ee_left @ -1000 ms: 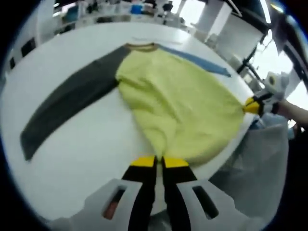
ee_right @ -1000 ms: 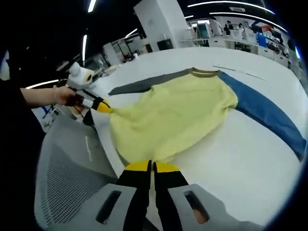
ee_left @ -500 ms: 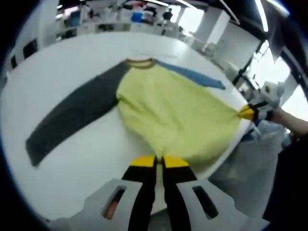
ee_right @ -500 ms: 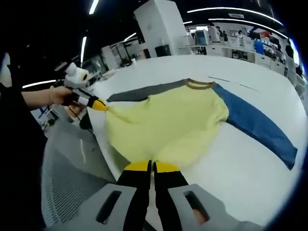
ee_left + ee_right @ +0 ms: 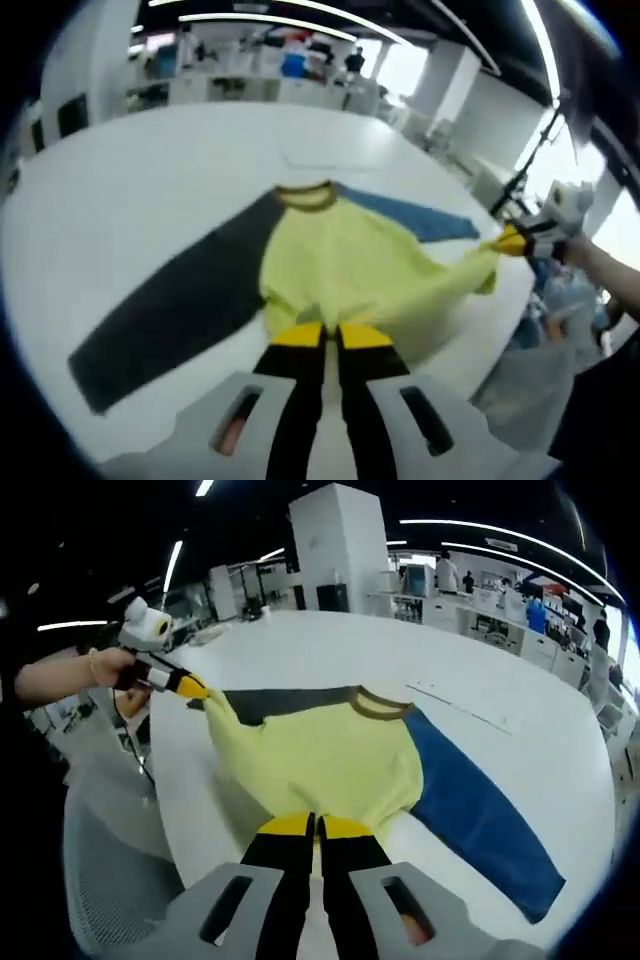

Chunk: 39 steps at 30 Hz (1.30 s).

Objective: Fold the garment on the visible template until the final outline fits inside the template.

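Yellow garment [image 5: 350, 275] hem lifted | left gripper [image 5: 330, 335] clamped on hem | right gripper [image 5: 315, 825] clamped on hem

The yellow hem [image 5: 330, 318] vanishes behind each closed claw, and the far benches [image 5: 500, 605] are too blurred to read

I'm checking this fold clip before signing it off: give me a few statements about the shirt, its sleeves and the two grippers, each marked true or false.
1. The shirt has a yellow body. True.
2. Both sleeves are blue. False: one sleeve is blue, the other sleeve dark grey.
3. The left gripper is shut on the shirt's hem. True.
4. The right gripper hangs open above the table. False: it is shut on the hem.
5. The shirt is folded in half. False: both sleeves lie spread out.
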{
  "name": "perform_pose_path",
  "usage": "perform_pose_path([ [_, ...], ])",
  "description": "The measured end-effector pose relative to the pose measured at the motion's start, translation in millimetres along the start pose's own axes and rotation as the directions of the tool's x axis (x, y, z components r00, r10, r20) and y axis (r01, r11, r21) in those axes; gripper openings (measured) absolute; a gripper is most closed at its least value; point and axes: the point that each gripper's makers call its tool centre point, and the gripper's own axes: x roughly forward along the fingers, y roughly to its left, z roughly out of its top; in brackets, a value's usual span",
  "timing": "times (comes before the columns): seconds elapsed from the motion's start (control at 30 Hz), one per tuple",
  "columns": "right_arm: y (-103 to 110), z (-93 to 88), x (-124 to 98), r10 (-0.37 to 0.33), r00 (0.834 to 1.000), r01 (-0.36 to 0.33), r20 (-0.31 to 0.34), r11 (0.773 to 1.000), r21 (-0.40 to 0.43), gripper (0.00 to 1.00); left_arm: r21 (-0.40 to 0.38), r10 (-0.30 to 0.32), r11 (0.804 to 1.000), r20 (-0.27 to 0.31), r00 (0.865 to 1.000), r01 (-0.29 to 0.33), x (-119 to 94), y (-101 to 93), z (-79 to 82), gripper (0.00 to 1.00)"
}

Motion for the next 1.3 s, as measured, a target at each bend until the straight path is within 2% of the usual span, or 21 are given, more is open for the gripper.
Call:
perform_pose_path([
  [0.2,-23,3.1,22,0.003,1.000,-0.003,-0.026,1.000,0.016,0.03,-0.025,0.024,0.999,-0.011,1.000,-0.024,24,17.4,11.1,0.00],
  [0.3,-36,1.1,42,0.008,0.998,-0.006,-0.062,1.000,0.026,0.03,-0.030,0.047,0.998,-0.032,0.998,-0.048,43,28.7,12.4,0.00],
  [0.4,-48,-5.2,59,0.009,0.996,-0.004,-0.090,0.999,0.052,0.03,-0.045,0.066,0.997,-0.071,0.995,-0.069,62,39.0,6.8,0.00],
  [0.63,-68,-29.1,88,0.003,0.984,0.015,-0.176,0.995,0.096,0.03,-0.060,0.074,0.995,-0.135,0.988,-0.082,90,48.5,-10.0,0.00],
  [0.83,-77,-37.5,101,0.006,0.978,0.018,-0.210,0.993,0.116,0.03,-0.072,0.086,0.993,-0.164,0.983,-0.098,103,55.4,-19.5,0.00],
  [1.3,-84,-47.0,113,-0.009,0.963,0.037,-0.270,0.994,0.099,0.03,-0.046,0.095,0.993,-0.205,0.974,-0.106,110,60.9,-31.1,0.00],
])
